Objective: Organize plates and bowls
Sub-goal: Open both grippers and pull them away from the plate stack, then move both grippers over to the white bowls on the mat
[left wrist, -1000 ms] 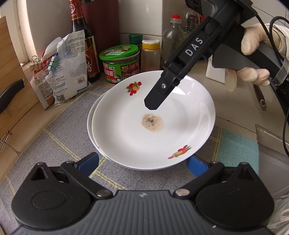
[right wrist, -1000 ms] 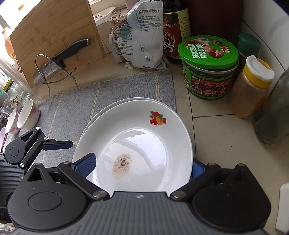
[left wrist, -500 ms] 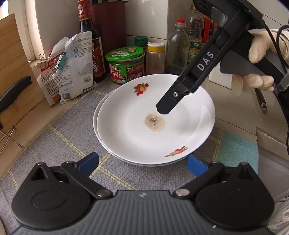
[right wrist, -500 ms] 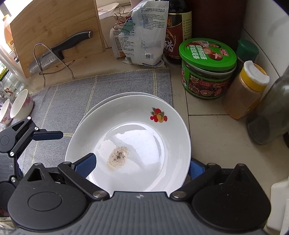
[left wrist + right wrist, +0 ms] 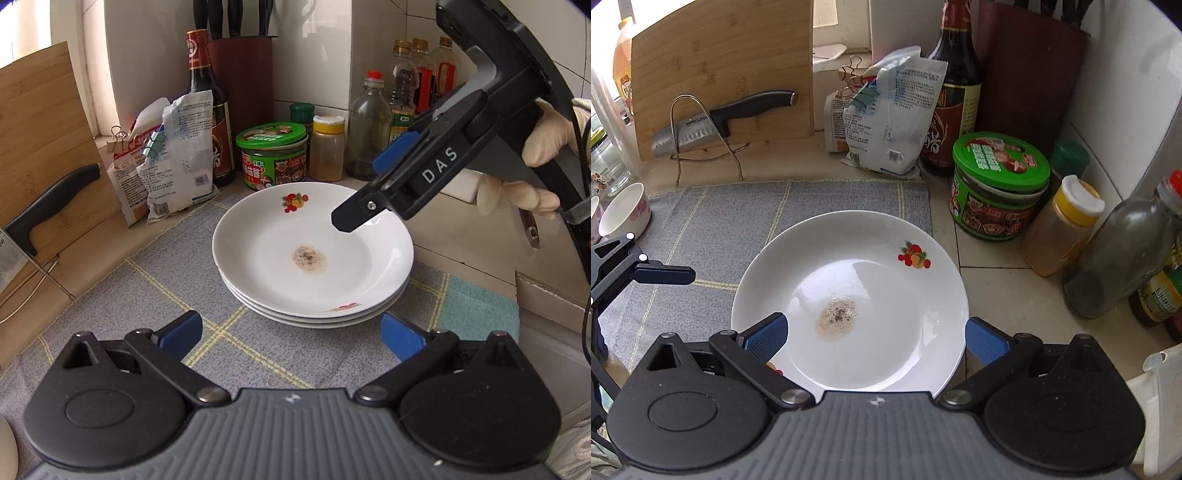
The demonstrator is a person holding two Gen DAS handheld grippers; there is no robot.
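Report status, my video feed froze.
Left gripper open, right gripper open above stacked white fruit-print plates. Green-lidded jar behind stack, clear.

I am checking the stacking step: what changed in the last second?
The left gripper backed away from the plate stack, showing three rims instead of two. The right gripper lifted slightly above the top plate. Both remain open and empty; the plates did not move.

Tiled countertop (image 5: 990,258), grey checked mat (image 5: 155,295) under plate stack (image 5: 314,310), jars, bottles, packets alongside
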